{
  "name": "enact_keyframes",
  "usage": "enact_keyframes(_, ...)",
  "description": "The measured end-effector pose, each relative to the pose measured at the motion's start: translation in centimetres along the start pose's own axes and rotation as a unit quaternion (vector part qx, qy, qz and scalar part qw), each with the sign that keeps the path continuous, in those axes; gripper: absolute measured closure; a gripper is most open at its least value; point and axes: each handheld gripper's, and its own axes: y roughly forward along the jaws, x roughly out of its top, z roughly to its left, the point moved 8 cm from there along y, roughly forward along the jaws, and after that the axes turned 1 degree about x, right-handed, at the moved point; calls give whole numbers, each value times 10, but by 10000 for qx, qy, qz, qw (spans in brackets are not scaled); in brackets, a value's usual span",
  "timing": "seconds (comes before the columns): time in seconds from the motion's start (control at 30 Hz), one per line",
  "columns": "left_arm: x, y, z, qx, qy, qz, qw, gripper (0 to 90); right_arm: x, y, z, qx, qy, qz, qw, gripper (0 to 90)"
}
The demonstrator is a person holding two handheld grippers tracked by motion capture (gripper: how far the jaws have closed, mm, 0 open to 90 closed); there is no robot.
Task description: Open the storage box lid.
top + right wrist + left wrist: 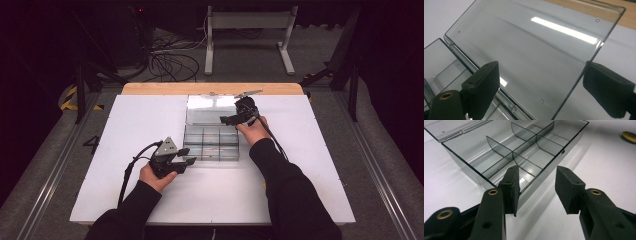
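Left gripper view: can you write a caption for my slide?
Open black fingers reach a corner of the clear divided box on the white table.

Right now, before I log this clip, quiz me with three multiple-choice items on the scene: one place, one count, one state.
1. Where is the left claw? A) by the clear box's near-left corner B) behind the box C) off the table
2. How many compartments does the box have? A) four B) six C) nine
3. The lid is: A) shut B) open, swung back C) taken off
Answers: A, the high view shows the claw at that corner. B, the dividers make two rows of three. B, the lid lies back behind the box, joined along its far edge.
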Motion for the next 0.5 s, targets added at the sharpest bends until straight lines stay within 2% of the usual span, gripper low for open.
enact_keyframes(0.13, 0, 0, 0, -7, -10, -11, 10000, 551, -2, 0, -2, -45, -3, 48, 10000, 142)
enact_keyframes(0.2, 0, 0, 0, -13, -18, -16, 10000, 550, 0, -1, -1, 3, -4, -2, 10000, 142)
enact_keyframes(0.3, 0, 0, 0, -18, -24, -14, 10000, 545, 4, -5, 2, -49, -113, -108, 9999, 142)
enact_keyframes(0.5, 0, 0, -1, -34, -8, -18, 10000, 540, 13, -24, 8, -6, -205, -273, 9994, 134)
